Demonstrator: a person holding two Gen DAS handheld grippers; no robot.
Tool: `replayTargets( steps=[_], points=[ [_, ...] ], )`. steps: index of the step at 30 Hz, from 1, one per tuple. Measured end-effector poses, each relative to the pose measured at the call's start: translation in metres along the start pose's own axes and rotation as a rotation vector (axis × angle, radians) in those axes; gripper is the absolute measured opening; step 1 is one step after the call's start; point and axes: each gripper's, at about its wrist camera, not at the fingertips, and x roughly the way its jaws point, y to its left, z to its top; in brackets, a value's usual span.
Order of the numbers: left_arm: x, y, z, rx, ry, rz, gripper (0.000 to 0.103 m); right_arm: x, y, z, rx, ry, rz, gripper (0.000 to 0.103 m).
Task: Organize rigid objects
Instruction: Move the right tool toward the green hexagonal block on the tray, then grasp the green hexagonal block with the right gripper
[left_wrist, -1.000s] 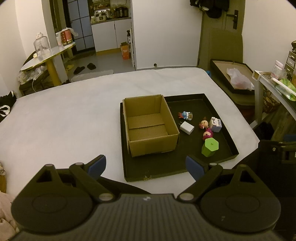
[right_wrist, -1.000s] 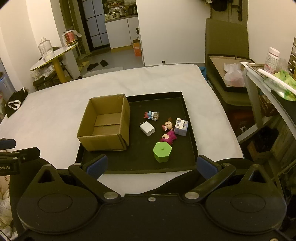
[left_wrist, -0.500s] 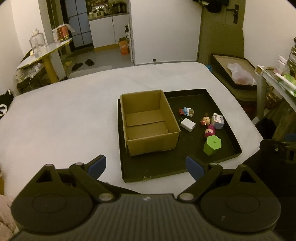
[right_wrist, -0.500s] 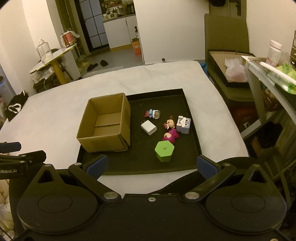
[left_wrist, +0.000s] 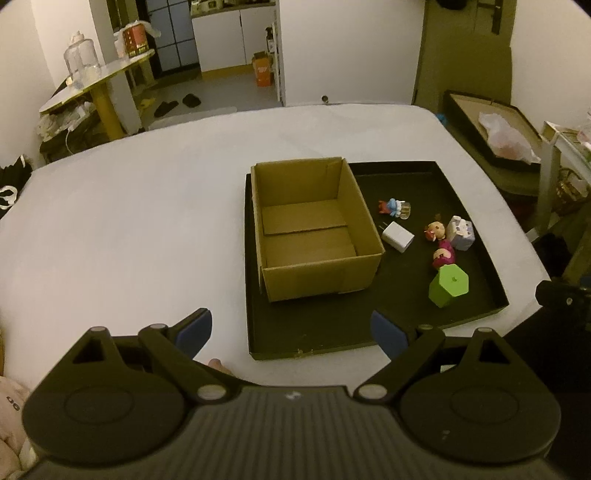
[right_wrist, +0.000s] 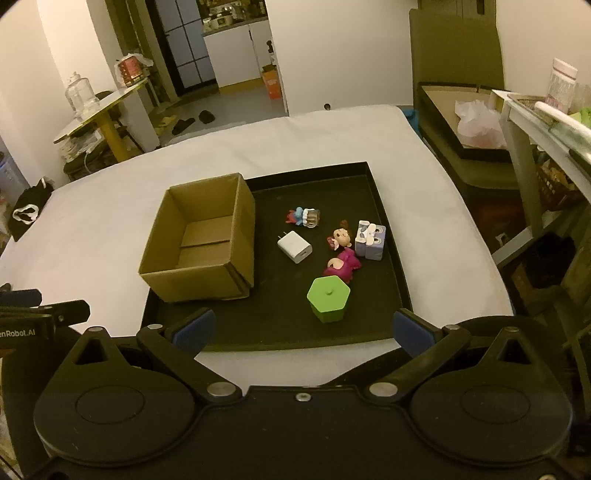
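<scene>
A black tray (left_wrist: 476, 206) (right_wrist: 388, 218) lies on the white table. An open cardboard box (left_wrist: 314, 229) (right_wrist: 201, 240) stands in its left half, nothing inside. To the box's right lie a white charger (left_wrist: 397, 236) (right_wrist: 294, 246), a small blue-red figure (left_wrist: 393, 208) (right_wrist: 303, 216), a pink doll (left_wrist: 441, 245) (right_wrist: 341, 254), a lilac cube toy (left_wrist: 460, 232) (right_wrist: 370, 240) and a green hexagonal block (left_wrist: 448, 286) (right_wrist: 328, 299). My left gripper (left_wrist: 291, 330) and right gripper (right_wrist: 303, 328) are both open and hold nothing, above the tray's near edge.
A side table (right_wrist: 103, 103) with a glass jar stands at the far left. A dark chair with a flat box and plastic bag (right_wrist: 476, 122) stands to the right. A shelf (right_wrist: 546, 110) with bottles is at the far right edge.
Both grippers have drifted slightly, so the tray and box sit a little differently in view. Nothing on the tray has moved; both grippers stay open.
</scene>
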Motion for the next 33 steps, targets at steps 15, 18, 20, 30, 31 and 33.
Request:
replayTargets(
  steps=[15,18,20,30,31,33],
  points=[
    [0.047,-0.001,0.02,-0.044,0.053,0.041,0.092,0.044,-0.022,0.008,0.03,0.019,-0.027,0.103],
    [0.056,-0.001,0.024,-0.05,0.06,0.045,0.092,0.053,-0.024,0.008,0.033,0.037,-0.024,0.103],
    [0.061,0.0,0.026,-0.055,0.062,0.053,0.092,0.06,-0.026,0.009,0.029,0.045,-0.03,0.102],
    [0.082,0.012,0.04,-0.142,0.058,0.1,0.09,0.09,-0.024,0.009,-0.005,0.068,-0.039,0.096],
    [0.084,0.013,0.041,-0.148,0.058,0.103,0.089,0.092,-0.024,0.009,-0.008,0.07,-0.038,0.096],
    [0.09,0.014,0.043,-0.154,0.061,0.113,0.089,0.099,-0.023,0.009,-0.014,0.079,-0.038,0.096]
  ],
)
